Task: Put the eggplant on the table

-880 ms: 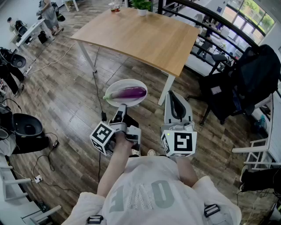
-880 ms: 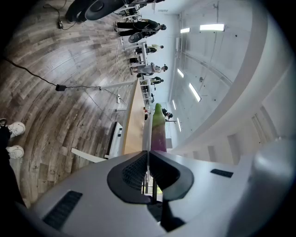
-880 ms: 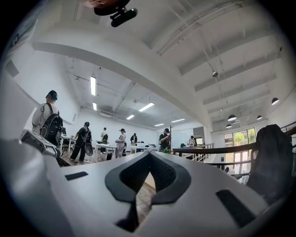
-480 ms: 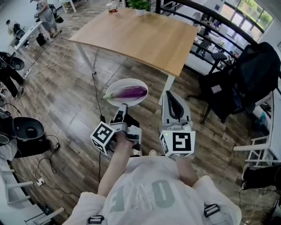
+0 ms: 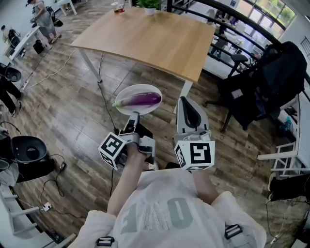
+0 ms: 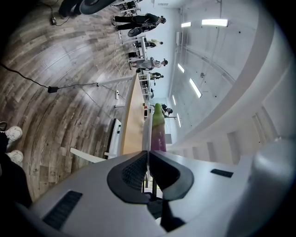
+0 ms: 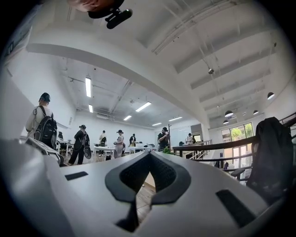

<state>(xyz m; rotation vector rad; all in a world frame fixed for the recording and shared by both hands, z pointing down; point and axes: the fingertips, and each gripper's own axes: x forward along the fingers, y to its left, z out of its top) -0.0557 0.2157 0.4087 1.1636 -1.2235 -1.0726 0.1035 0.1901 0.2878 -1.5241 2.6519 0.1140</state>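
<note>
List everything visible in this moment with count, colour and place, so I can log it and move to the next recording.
eggplant: one, purple with a green stem end, lying on the plate
plate: one, white, held over the floor short of the table
table: one, light wood top with white legs, ahead of the person
potted plant: one, green, on the table's far edge
coat: one, black, to the right of the table
floor: grey-brown wood planks, all around
left gripper: one, grey, shut on the plate's near rim
right gripper: one, grey, shut and empty, right of the plate
</note>
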